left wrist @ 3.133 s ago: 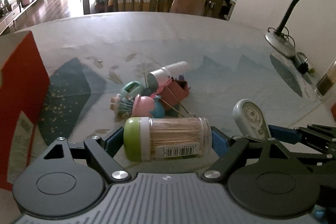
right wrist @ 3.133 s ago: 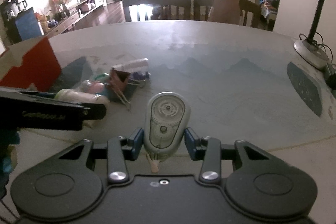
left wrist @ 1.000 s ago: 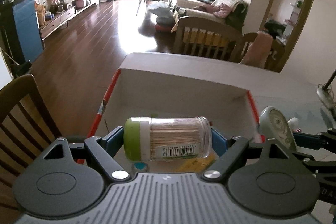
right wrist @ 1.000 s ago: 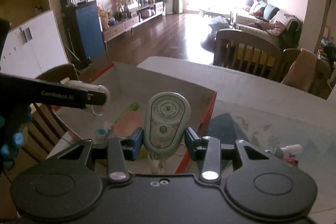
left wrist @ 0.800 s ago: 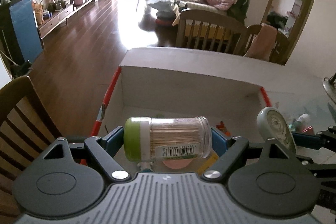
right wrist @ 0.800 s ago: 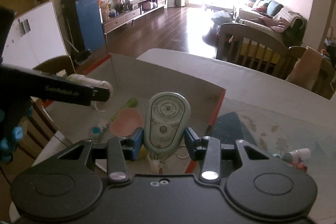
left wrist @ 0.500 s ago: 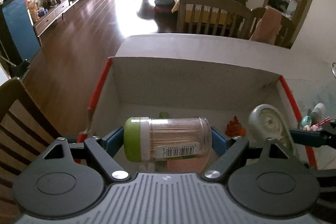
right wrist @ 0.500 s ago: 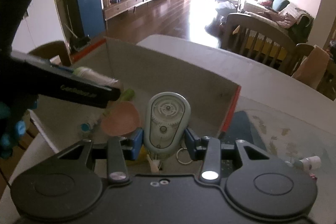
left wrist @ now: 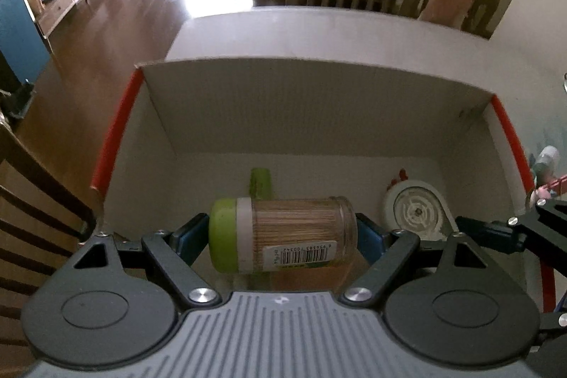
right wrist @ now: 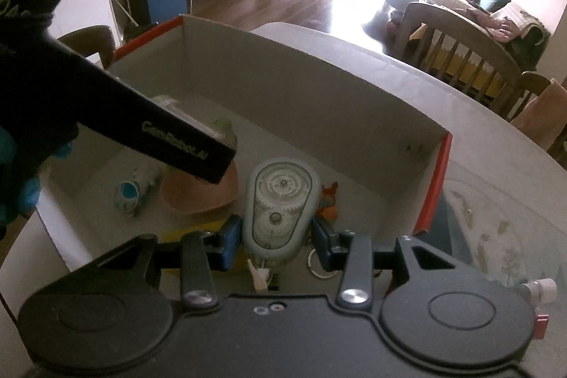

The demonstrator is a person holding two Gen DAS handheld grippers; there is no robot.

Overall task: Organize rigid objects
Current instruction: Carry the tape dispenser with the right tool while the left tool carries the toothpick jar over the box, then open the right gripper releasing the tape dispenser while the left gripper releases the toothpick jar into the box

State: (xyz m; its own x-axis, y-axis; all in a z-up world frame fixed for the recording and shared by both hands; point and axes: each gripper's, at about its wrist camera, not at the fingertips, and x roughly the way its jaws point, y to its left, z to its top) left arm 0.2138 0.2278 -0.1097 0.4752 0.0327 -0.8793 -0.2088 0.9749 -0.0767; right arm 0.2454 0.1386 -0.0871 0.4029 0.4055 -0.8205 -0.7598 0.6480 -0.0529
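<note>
left gripper clamped on toothpick jar, jar lying sideways, green lid at 9 o'clock, glass base at 3 o'clock, pads on both ends. held crosswise probably so the round body cannot roll out of the grip. hanging over the open cardboard box, inside the walls, above the floor of it, not yet released.

right gripper clamped on correction tape dispenser, pinched across the narrow waist, nose end toward the camera, rounded end at 12 o'clock. also over the box, near its 3 o'clock wall with the red edge. seen from left view at 3 o'clock of the jar, just beside, not touching.

already in box: pink bowl at 9 o'clock of the dispenser, small blue and white tube further at 9 o'clock, orange toy at 3 o'clock, green stick at 12 o'clock of jar, key ring near right pad. yellow item under left side of the right gripper, cannot tell what.

box standing on worktop edge. white bottle outside at 4 o'clock, left to collect.

judged stage: both loads over the box, release next. risk: jar dropping onto the bowl and rolling; better lowered close to the floor before opening.
</note>
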